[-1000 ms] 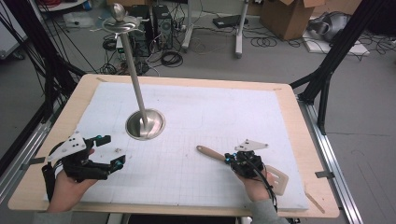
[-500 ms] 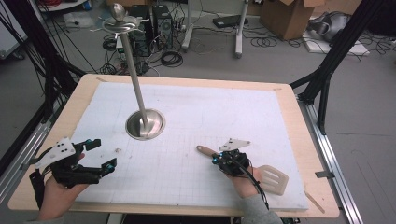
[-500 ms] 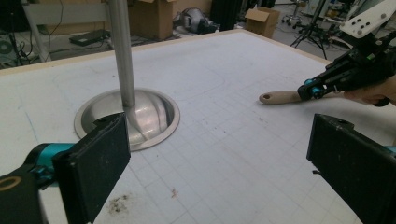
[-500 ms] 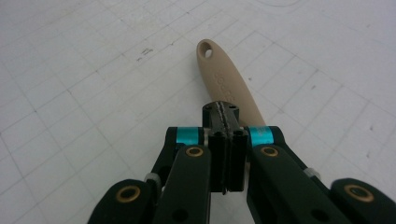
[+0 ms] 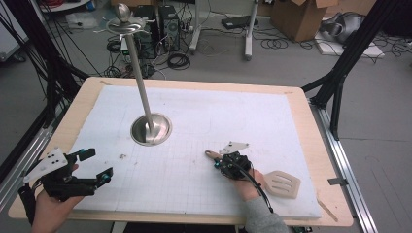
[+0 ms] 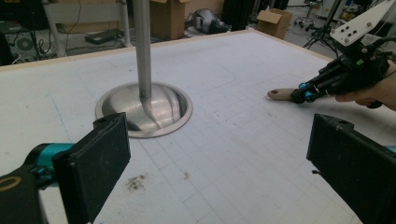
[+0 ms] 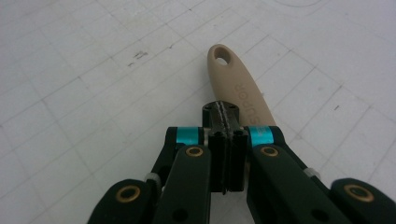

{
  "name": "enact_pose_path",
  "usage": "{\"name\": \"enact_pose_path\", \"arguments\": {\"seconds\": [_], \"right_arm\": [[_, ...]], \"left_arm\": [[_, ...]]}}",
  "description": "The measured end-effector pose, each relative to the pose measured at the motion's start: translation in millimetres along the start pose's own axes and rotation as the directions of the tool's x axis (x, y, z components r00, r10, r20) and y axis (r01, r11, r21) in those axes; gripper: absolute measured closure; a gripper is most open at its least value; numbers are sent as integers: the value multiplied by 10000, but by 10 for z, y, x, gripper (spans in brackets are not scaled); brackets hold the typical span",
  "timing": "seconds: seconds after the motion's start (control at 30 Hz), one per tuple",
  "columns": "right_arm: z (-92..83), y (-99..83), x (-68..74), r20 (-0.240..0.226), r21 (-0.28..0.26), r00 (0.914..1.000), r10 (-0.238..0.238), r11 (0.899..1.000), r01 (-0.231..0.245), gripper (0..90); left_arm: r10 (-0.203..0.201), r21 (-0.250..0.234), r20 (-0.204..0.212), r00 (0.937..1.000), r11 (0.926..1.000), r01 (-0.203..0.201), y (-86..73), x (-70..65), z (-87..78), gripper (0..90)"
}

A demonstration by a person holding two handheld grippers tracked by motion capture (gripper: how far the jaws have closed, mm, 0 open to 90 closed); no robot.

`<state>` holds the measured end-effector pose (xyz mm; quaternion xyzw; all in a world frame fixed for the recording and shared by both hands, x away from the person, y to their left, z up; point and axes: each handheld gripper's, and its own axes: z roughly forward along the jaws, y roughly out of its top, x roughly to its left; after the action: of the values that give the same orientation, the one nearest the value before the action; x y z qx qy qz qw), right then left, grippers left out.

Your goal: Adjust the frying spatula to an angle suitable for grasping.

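Beige spatula (image 5: 272, 180), handle up-left, blade lower-right

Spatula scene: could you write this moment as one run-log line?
left gripper: open, holds nothing | right gripper: shut above spatula handle; grip unclear | spatula: flat on mat | metal stand: upright, untouched
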<state>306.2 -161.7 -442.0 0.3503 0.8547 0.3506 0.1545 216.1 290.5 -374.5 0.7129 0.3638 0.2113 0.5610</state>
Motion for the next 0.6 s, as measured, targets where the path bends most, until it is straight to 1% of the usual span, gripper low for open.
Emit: {"name": "enact_pose_path", "arguments": {"seconds": [0.23,0.37,0.47,0.6], "right_arm": [[51,40,-17,213,5,9998,23,10000,-23,900],[81,63,-30,500,-64,9987,2,10000,1,900],[94,71,-54,538,-109,9985,28,9999,-22,900],[111,79,-82,712,-203,9974,80,9998,-66,900]], "left_arm": [[-55,13,-182,9998,10000,55,-26,8,-70,66],[-83,-6,-261,9996,10000,83,-39,6,-99,66],[-96,-1,-306,9995,10000,96,-46,7,-124,65],[-100,5,-381,9992,9999,101,-57,8,-156,66]]}}
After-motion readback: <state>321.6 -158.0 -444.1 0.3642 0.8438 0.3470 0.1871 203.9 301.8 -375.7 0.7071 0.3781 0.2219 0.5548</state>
